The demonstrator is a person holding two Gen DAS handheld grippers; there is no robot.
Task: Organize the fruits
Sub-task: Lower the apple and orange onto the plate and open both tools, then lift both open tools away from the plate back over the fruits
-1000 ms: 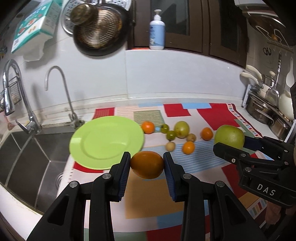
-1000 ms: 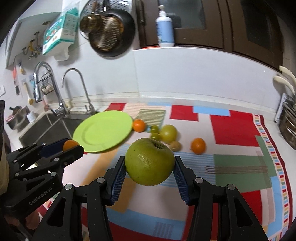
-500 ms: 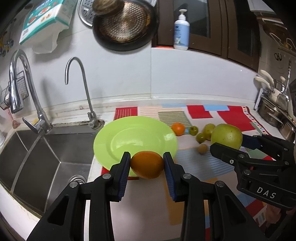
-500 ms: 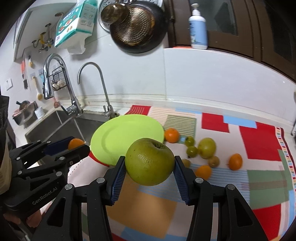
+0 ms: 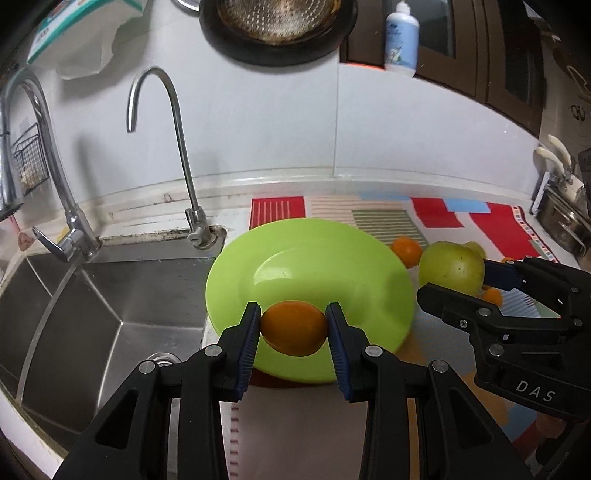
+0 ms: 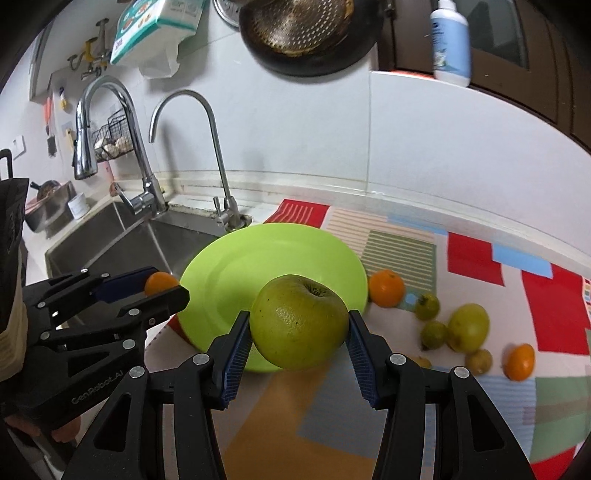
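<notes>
My left gripper [image 5: 293, 328] is shut on an orange [image 5: 294, 328] and holds it over the near rim of the lime green plate [image 5: 332, 258]. My right gripper [image 6: 297, 328] is shut on a large green apple [image 6: 299, 325] and holds it above the plate's [image 6: 229, 269] near right edge. The right gripper with the apple also shows in the left wrist view [image 5: 452, 267], to the right of the plate. The left gripper with its orange shows at the left of the right wrist view [image 6: 160, 283]. Several small oranges and green fruits [image 6: 467, 326] lie on the mat right of the plate.
A steel sink [image 5: 92, 306] with two taps [image 5: 177, 122] lies left of the plate. The colourful patchwork mat [image 6: 480, 266] covers the counter. A pan [image 5: 277, 26] and a bottle [image 5: 400, 37] are on the back wall. Steel pots [image 5: 565, 218] stand at the far right.
Both grippers have carried their fruit leftward and closer to the green plate. The orange was over the mat and is now over the plate's near rim; the apple now overlaps the plate.
</notes>
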